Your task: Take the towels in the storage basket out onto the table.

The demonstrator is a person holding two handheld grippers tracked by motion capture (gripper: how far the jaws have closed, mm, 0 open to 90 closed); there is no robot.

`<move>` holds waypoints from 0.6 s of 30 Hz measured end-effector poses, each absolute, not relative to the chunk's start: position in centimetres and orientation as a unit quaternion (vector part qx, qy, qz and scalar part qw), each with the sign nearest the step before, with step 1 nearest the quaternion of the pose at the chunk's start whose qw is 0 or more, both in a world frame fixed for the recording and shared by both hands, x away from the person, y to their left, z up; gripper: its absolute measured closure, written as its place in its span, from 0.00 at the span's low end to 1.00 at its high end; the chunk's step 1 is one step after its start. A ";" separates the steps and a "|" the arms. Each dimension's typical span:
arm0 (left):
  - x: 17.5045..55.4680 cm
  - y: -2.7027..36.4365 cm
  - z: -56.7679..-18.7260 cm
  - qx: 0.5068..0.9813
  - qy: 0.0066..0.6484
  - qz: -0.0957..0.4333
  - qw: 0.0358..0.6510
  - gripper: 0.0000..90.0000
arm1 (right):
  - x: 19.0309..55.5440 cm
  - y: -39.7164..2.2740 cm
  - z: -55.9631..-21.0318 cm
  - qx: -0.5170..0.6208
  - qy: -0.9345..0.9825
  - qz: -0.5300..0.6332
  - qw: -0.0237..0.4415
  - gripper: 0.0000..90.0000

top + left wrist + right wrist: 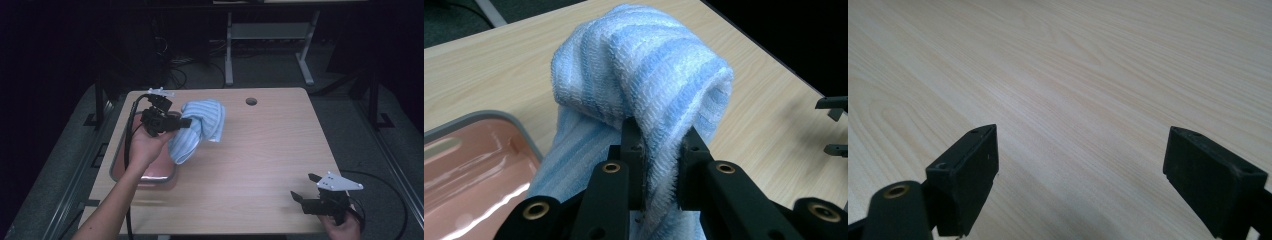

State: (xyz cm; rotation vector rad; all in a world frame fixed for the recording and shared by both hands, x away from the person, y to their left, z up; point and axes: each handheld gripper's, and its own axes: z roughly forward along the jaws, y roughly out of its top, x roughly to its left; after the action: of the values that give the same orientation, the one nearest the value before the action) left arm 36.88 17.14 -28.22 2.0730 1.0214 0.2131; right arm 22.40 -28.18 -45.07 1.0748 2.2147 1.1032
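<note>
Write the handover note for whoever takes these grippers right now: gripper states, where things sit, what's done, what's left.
Left gripper: shut on a fold of the blue striped towel, holding it bunched and lifted, its lower end hanging near the table by the pink tray.
Right gripper: open, nothing in it, idle over bare table at the near right corner.
Done: towel picked up.
Left: probably lay the towel down on the table; the right gripper may be needed to take a free edge and spread it.
</note>
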 end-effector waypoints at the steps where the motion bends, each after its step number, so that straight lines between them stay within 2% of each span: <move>1: 37.0 16.9 -28.3 0.820 0.402 0.083 0.399 0.87 | 22.4 -28.2 -45.1 0.389 0.801 0.399 0.221 0.16; 18: 37.7 13.9 -29.1 0.826 0.391 0.077 0.398 0.87 | 22.2 -28.4 -44.8 0.387 0.799 0.403 0.221 0.16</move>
State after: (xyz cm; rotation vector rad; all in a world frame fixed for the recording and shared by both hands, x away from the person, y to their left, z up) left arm 37.68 13.89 -29.07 2.0918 0.9905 0.1947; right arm 22.18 -28.40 -44.82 1.0684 2.2092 1.1146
